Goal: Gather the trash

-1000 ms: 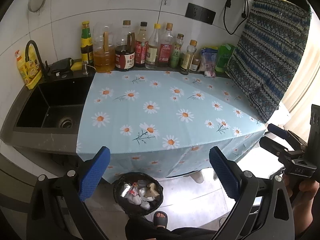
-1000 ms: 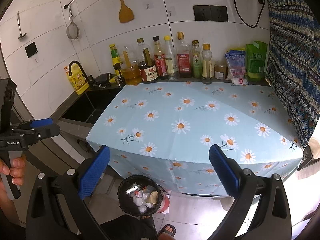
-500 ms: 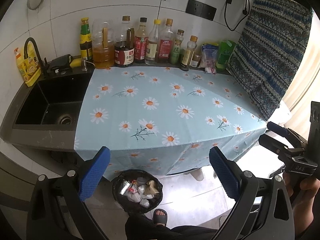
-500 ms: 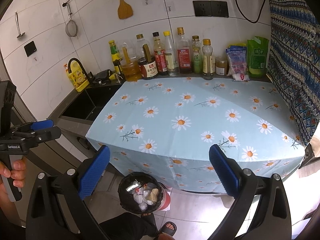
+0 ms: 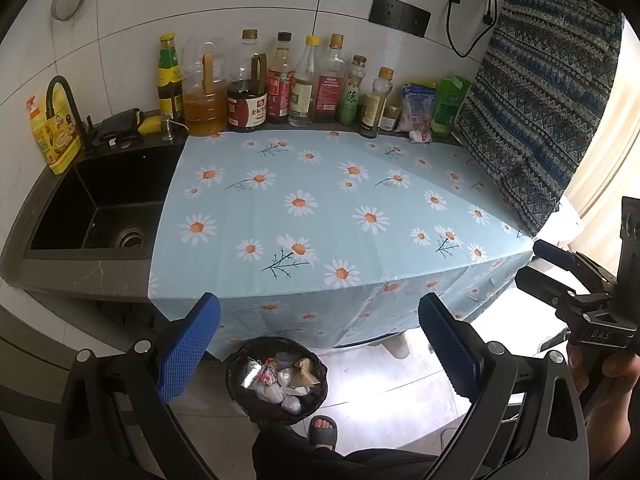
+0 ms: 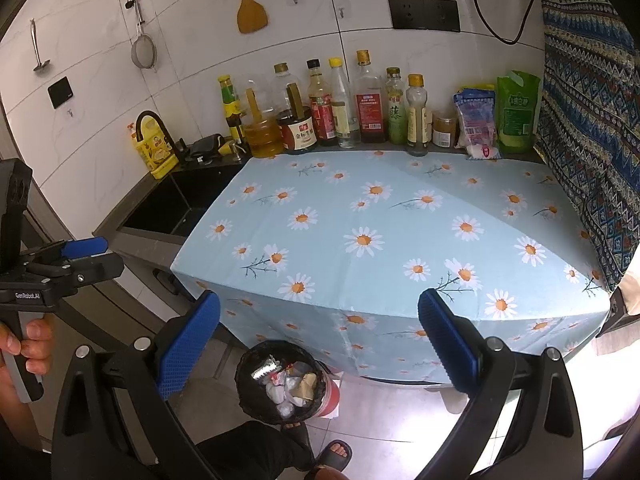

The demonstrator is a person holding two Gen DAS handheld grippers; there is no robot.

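A round trash bin with a black liner [image 5: 240,368] stands on the floor below the counter's front edge and holds several crumpled wrappers and tissues [image 5: 280,378]; it also shows in the right wrist view [image 6: 245,384]. My left gripper [image 5: 320,344] is open and empty, held above the bin. My right gripper [image 6: 320,344] is open and empty, also above the bin. The daisy tablecloth [image 5: 320,208] on the counter carries no loose trash. Each gripper shows in the other's view, the right [image 5: 548,268] and the left [image 6: 88,256].
A row of sauce and oil bottles [image 5: 276,88] and snack bags [image 5: 416,108] line the back wall. A black sink [image 5: 100,208] with faucet is at the left. A patterned cloth [image 5: 540,112] hangs at the right. The person's sandalled foot [image 5: 324,432] is by the bin.
Both grippers have drawn back and tilted slightly; the counter and bin have shifted a little in view. Both stay open and empty.
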